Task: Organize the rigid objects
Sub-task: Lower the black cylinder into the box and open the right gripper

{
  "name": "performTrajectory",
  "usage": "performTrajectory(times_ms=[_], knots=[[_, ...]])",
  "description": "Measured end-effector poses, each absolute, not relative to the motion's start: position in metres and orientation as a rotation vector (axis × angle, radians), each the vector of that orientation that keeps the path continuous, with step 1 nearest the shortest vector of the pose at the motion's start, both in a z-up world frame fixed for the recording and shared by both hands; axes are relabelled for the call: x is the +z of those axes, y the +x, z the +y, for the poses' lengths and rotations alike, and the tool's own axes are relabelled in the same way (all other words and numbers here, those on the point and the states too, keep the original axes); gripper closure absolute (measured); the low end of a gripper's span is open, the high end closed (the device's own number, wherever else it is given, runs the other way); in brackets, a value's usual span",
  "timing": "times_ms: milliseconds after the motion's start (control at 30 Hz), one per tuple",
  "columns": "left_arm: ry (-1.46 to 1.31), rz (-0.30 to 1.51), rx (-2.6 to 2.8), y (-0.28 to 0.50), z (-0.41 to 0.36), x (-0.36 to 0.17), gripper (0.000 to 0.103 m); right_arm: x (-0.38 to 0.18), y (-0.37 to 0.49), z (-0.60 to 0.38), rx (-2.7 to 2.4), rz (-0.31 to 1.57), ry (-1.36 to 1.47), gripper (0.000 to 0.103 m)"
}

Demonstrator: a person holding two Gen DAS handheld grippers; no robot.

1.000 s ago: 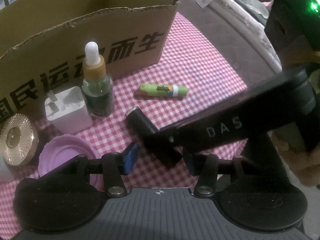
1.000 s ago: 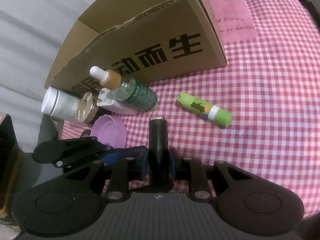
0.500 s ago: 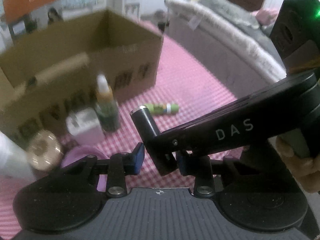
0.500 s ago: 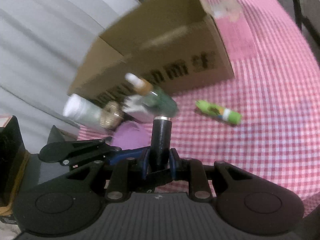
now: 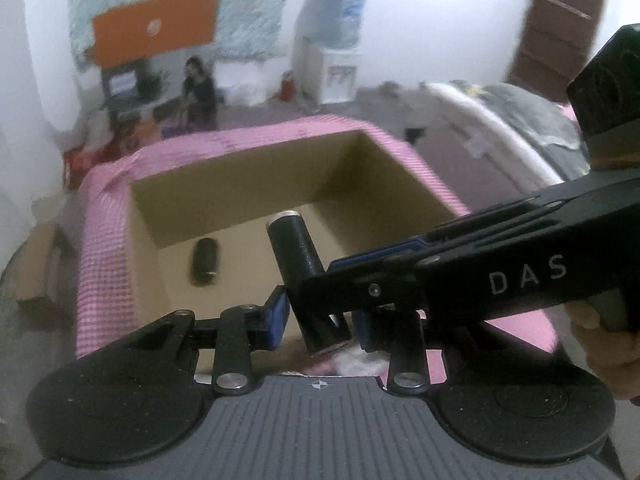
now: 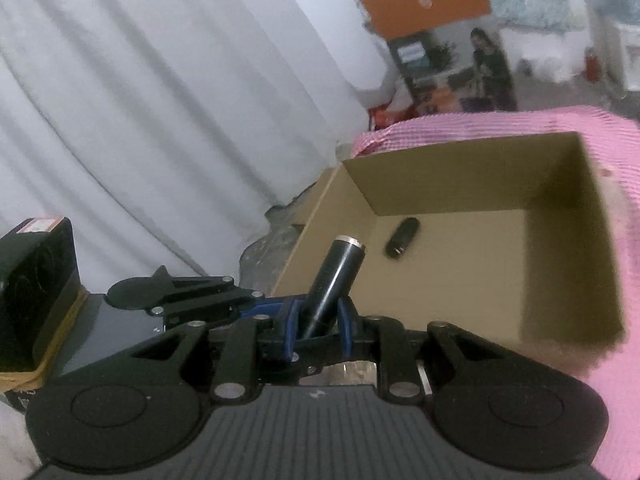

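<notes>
both grippers have come up off the bench w/ the black tube; the bottles, pink lid and green stick seen earlier are out of view, and the open cardboard box (image 5: 240,184) now lies below.

l to r, left wrist view: a small dark object (image 5: 205,261) lies on the box floor. left gripper (image 5: 318,318) narrowed in the last sec, blue pads either side of the black tube's (image 5: 298,258) lower end; can't tell if they press it. right gripper (image 5: 320,280) reaches in from the right, a hand (image 5: 604,340) behind it.

right wrist view: right gripper (image 6: 318,322) pinches the tube (image 6: 336,280), held over the box's (image 6: 560,168) near left corner, pink checked cloth (image 6: 616,140) around.
</notes>
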State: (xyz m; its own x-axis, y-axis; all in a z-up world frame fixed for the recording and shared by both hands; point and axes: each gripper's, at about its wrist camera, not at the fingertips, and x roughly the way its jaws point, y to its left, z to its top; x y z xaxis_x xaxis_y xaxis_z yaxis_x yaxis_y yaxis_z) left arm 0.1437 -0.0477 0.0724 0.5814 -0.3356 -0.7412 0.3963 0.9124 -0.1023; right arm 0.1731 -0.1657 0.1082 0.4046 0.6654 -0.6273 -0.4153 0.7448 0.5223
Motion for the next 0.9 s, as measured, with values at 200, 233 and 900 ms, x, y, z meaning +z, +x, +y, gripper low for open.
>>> performTrajectory(times_ms=[200,233,900], knots=[[0.047,0.994,-0.389,0.204,-0.027,0.037,0.070,0.070,0.257,-0.142,0.702,1.113,0.368,0.080],[0.054,1.011,-0.381,0.209,-0.024,0.031,0.070,0.061,0.266,-0.140,0.702,1.148,0.384,0.080],[0.159,0.964,-0.324,0.205,-0.013,0.034,0.057,-0.008,0.334,-0.125,0.716,1.347,0.464,0.079]])
